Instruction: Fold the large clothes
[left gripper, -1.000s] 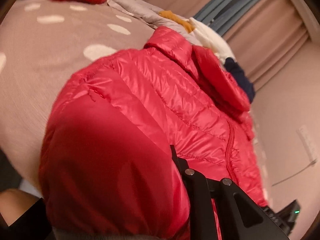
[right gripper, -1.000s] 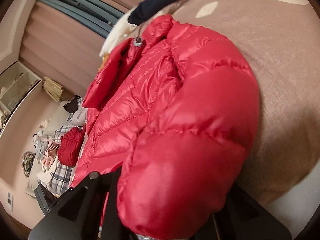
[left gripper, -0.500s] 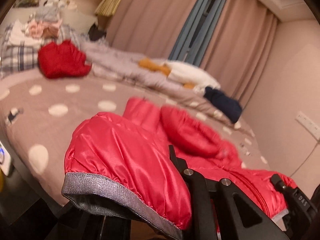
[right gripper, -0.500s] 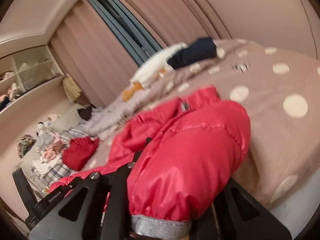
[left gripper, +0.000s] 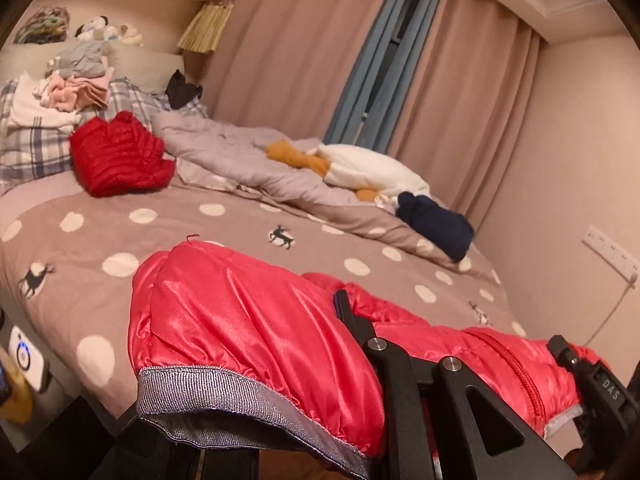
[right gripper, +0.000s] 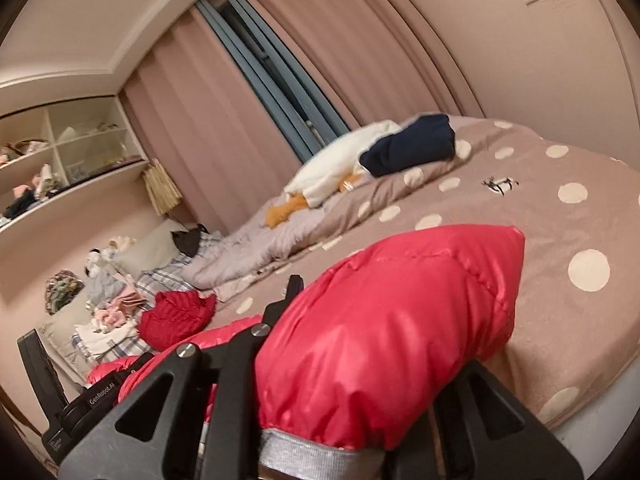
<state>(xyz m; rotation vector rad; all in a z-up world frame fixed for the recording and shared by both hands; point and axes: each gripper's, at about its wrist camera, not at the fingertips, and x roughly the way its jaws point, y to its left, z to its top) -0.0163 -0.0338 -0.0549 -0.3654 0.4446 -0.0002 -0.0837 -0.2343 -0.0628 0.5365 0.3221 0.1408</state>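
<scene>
Left wrist view: we've got the red puffer jacket (left gripper: 248,332) by its grey hem, left gripper (left gripper: 304,420) clamped shut on it, raised off the bed (left gripper: 100,240), pointing a bit down. No fold yet, all still to do.

Right wrist view: right gripper (right gripper: 340,420), jaws easing open, jacket's other end draped between them, near bed's edge.

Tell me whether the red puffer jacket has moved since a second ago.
Yes. The red puffer jacket, gripped at its cuffs, has come up off the polka-dot bedspread where it lay flat; it now sits raised at the bed's near edge.
</scene>
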